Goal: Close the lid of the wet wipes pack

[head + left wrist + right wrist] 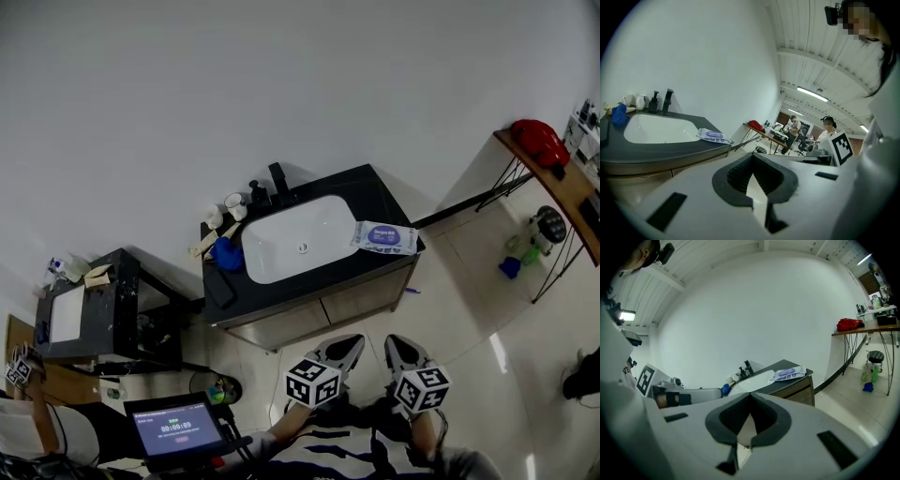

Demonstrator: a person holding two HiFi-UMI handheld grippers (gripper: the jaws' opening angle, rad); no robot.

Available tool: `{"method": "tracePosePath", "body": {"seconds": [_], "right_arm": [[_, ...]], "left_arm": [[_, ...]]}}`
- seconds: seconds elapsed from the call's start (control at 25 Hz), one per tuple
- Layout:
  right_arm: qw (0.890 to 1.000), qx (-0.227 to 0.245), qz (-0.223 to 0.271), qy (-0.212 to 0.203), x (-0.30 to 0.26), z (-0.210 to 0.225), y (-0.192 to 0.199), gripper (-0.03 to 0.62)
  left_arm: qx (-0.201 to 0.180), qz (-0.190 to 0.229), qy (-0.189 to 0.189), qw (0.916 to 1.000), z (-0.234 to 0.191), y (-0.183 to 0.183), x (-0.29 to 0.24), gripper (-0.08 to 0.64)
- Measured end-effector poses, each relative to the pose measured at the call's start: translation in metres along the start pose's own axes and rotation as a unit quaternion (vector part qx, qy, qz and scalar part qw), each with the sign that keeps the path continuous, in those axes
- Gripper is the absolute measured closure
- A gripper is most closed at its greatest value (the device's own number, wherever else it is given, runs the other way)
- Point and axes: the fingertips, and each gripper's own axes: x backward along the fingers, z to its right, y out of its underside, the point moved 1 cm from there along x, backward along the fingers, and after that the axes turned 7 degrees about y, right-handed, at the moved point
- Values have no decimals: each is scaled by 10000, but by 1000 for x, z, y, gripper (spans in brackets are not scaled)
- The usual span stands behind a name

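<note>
The wet wipes pack point(384, 237) is a flat white pouch with a purple oval label. It lies on the right end of the dark vanity counter point(375, 202), beside the basin. It also shows small in the left gripper view point(712, 136) and the right gripper view point(789, 373). From here I cannot tell whether its lid is up or down. Both grippers hang low near my body, well short of the vanity. My left gripper point(342, 347) point(753, 187) and my right gripper point(398, 349) point(749, 425) are shut with nothing between their jaws.
A white basin point(298, 246) fills the counter's middle, with a black faucet point(278, 178), cups and a blue cloth point(226, 253) at its left. A black side cabinet point(94, 309) stands further left. A wooden table with a red bag point(538, 141) is at the right.
</note>
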Motion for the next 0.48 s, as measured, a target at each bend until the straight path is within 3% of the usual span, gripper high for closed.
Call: {"method": "tracePosePath", "body": {"seconds": [0.48], "right_arm": [[9997,71,-68,213,7,1,6,594]], "left_arm": [[105,5,125,9999,-4,4,-2,560]]}}
